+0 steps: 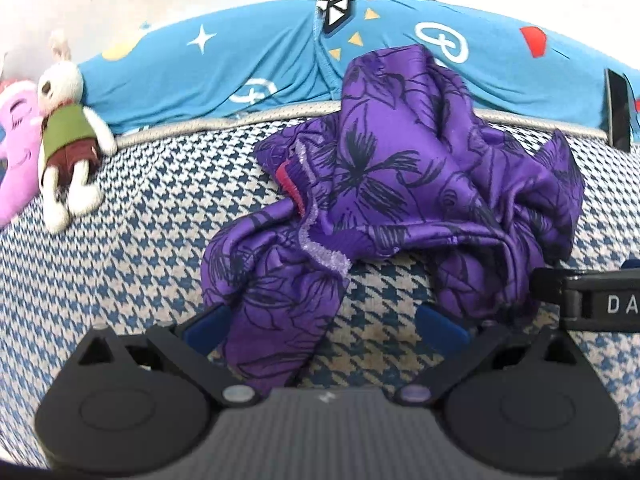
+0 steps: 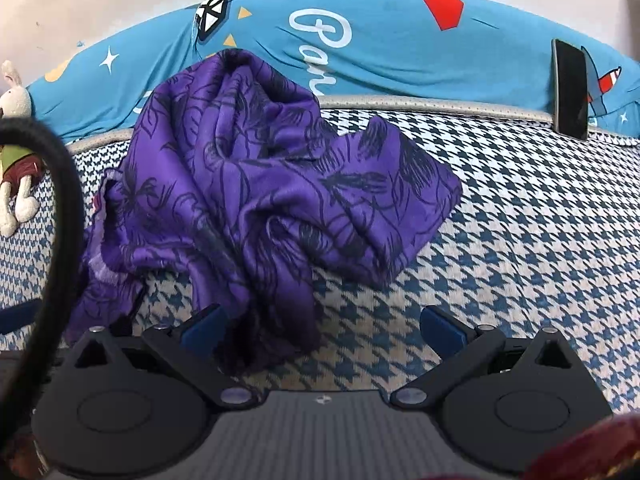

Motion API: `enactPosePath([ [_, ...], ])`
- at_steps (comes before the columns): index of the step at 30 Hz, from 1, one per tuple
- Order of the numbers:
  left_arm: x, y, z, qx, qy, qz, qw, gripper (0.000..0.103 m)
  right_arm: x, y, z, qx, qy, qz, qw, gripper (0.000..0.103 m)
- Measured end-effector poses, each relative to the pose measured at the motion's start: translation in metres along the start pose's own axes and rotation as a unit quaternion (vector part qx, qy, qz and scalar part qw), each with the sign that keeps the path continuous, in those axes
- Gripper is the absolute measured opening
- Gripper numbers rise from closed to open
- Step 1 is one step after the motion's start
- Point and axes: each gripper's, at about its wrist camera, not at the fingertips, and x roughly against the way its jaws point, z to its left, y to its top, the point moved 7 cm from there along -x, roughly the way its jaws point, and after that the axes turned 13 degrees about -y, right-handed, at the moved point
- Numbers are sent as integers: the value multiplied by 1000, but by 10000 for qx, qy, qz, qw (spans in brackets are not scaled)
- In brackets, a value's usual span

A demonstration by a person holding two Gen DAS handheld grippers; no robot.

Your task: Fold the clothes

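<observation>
A crumpled purple garment (image 1: 400,168) with a dark floral print lies in a heap on the houndstooth bed cover (image 1: 140,240). My left gripper (image 1: 324,326) is open and low over the cover. A trailing flap of the garment lies between its blue fingertips (image 1: 208,324), close to the left one. In the right wrist view the same garment (image 2: 260,168) bunches toward the left. My right gripper (image 2: 324,326) is open too, and a fold of the cloth reaches down beside its left fingertip (image 2: 204,326). Neither gripper is closed on the fabric.
A blue printed pillow (image 1: 200,72) runs along the back by the wall. A dark phone (image 2: 570,88) leans against it at the right. A white rabbit toy (image 1: 68,128) and a pink plush (image 1: 16,152) lie at the left. A black cable (image 2: 60,200) crosses the right wrist view.
</observation>
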Motion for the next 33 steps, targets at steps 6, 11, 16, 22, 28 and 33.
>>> enactPosePath([
  [6, -1, -10, -5, -77, -168, 37, 9998, 103, 5, -9, -4, 151, -269, -57, 9995, 103],
  [11, -3, -20, -9, -126, -234, 147, 9995, 103, 7, -17, -7, 264, -451, -108, 9986, 103],
  [16, -4, -27, -16, -149, -377, 217, 9989, 103, 8, -22, -13, 273, -550, -124, 9980, 103],
  [22, -8, -34, -22, -50, -482, 349, 9982, 103, 7, -24, -24, 86, -536, -21, 9985, 103],
  [28, -12, -32, -19, 82, -330, 341, 9988, 103, 3, -26, -37, -374, -247, 242, 9987, 103],
  [33, -15, -28, -17, 168, -224, 284, 9992, 103, 6, -25, -46, -581, -385, 63, 9976, 103],
])
